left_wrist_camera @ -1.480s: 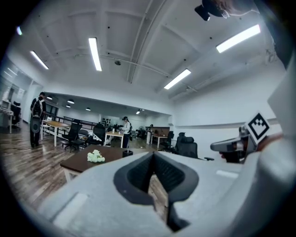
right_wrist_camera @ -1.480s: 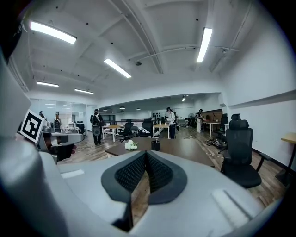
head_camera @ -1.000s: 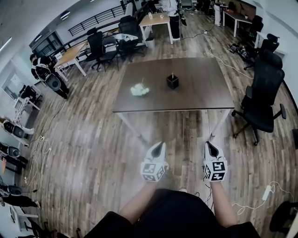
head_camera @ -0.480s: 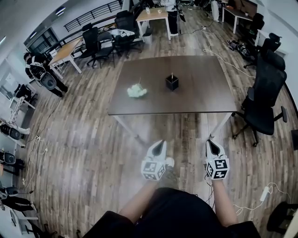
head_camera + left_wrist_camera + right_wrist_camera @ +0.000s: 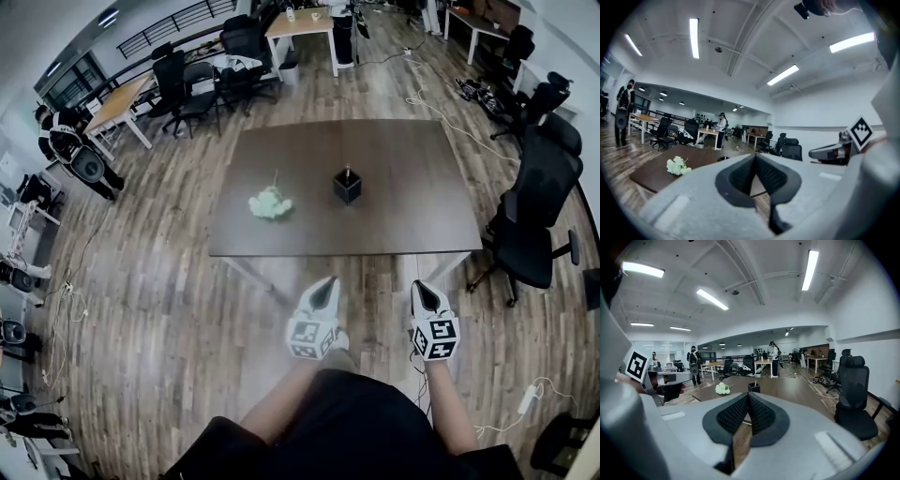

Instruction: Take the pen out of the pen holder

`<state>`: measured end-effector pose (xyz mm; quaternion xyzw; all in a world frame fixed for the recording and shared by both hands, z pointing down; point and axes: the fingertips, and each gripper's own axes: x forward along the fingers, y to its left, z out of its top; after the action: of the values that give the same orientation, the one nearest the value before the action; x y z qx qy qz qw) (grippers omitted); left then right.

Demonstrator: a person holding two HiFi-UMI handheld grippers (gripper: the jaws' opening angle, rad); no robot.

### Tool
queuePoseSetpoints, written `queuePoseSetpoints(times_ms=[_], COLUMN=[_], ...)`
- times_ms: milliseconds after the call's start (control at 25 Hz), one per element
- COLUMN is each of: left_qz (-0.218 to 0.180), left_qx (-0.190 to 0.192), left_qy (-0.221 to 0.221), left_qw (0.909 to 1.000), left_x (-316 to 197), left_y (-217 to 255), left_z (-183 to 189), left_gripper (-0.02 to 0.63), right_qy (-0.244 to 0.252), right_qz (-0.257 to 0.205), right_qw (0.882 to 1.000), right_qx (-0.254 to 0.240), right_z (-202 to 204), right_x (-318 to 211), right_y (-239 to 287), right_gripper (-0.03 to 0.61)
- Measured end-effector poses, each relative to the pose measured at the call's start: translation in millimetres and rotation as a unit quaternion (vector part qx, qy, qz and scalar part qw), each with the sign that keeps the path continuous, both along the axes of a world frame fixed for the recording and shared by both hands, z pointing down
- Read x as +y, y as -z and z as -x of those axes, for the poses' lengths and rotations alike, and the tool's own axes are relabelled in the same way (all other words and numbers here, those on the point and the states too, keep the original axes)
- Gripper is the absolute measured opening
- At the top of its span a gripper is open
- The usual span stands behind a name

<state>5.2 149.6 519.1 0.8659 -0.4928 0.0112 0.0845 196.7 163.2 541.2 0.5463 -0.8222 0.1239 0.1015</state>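
A small black pen holder (image 5: 347,187) stands near the middle of the dark brown table (image 5: 422,178), with a pen (image 5: 347,171) upright in it. Both grippers are held over the wooden floor, short of the table's near edge and well away from the holder. My left gripper (image 5: 323,292) has its jaws closed together on nothing. My right gripper (image 5: 420,293) is likewise shut and empty. In the right gripper view the pen holder (image 5: 753,387) shows just beyond the jaw tips (image 5: 748,395). The left gripper view shows its shut tips (image 5: 755,157) and the holder (image 5: 723,158) far off.
A bunch of white flowers (image 5: 270,202) lies on the table to the left of the holder. A black office chair (image 5: 539,211) stands at the table's right end. More desks and chairs (image 5: 202,80) fill the back of the room. Cables (image 5: 525,398) lie on the floor.
The table has come closer in the head view. Both grippers have moved forward toward its near edge, still shut and side by side.
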Motion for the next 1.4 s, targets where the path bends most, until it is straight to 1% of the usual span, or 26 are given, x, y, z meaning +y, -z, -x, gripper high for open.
queuePoseSetpoints(times_ms=[280, 360, 480, 560, 680, 840, 1080, 1240, 1400], left_qz=[0.003, 0.004, 0.007, 0.009, 0.019, 0.025, 0.042, 0.048, 0.052], left_qx=[0.002, 0.001, -0.001, -0.002, -0.003, 0.009, 0.024, 0.018, 0.008], left_qy=[-0.013, -0.017, -0.016, -0.011, -0.016, -0.020, -0.015, -0.008, -0.003], left_qw=[0.9999, 0.9998, 0.9998, 0.9999, 0.9997, 0.9994, 0.9987, 0.9986, 0.9986], left_x=[-109, -140, -184, -208, -239, -266, -278, -283, -310], left_y=[10, 9, 0, -9, -22, -32, -52, -64, -72], left_z=[29, 41, 63, 79, 100, 116, 104, 104, 102], left_gripper=[0.003, 0.003, 0.003, 0.003, 0.003, 0.003, 0.003, 0.003, 0.003], right_qy=[-0.005, -0.002, -0.001, -0.004, -0.009, -0.006, 0.001, 0.011, 0.025], right_qz=[0.014, 0.016, 0.023, 0.026, 0.030, 0.041, 0.052, 0.055, 0.056], right_qw=[1.000, 1.000, 1.000, 1.000, 0.999, 0.999, 0.998, 0.998, 0.998], right_qx=[-0.008, -0.002, 0.008, 0.012, 0.013, 0.020, 0.022, 0.015, 0.008], right_z=[26, 38, 58, 70, 90, 111, 108, 111, 112], right_x=[-107, -139, -183, -205, -236, -261, -273, -288, -324], right_y=[2, 0, -8, -13, -20, -28, -43, -55, -65], right_gripper=[0.003, 0.003, 0.003, 0.003, 0.003, 0.003, 0.003, 0.003, 0.003])
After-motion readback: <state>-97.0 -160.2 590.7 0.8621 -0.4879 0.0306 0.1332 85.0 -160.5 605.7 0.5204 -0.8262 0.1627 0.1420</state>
